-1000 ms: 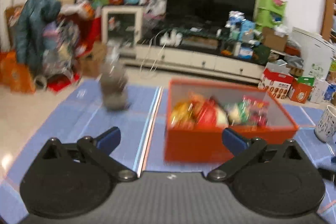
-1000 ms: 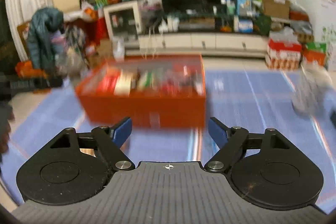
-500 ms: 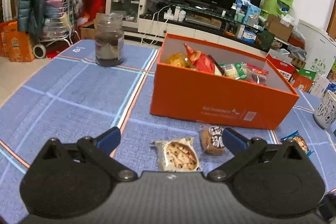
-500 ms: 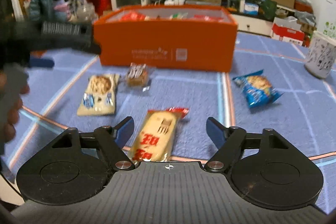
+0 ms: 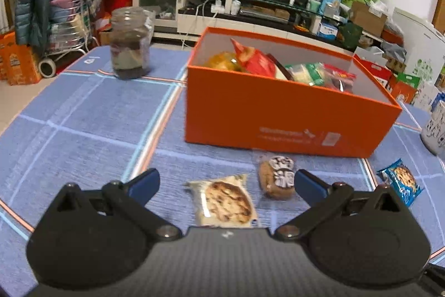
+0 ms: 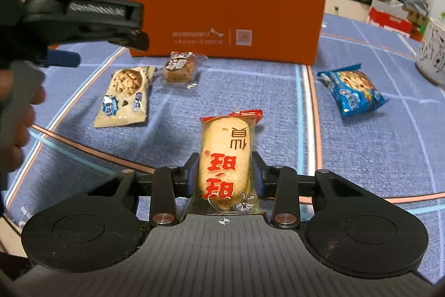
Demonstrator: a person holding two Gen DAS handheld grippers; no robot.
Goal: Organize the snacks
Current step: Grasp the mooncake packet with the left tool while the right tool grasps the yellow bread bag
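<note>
Right gripper (image 6: 224,174) just closed on rice cracker packet (image 6: 225,157) before orange box (image 6: 228,18), left gripper (image 5: 226,183) open, empty: slippery wrapper may slide free on lifting.

Rice cracker packet (image 6: 224,157) clamped upright; orange box (image 6: 228,27) holds snacks.

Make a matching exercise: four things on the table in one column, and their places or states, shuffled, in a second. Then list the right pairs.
Things
1. rice cracker packet
2. blue cookie packet
3. glass jar
4. red snack bag

Places or states
A. inside the orange box
B. clamped in the right gripper
C. standing left of the box
D. lying on the cloth right of the box's front corner

Pairs: 1-B, 2-D, 3-C, 4-A
</note>
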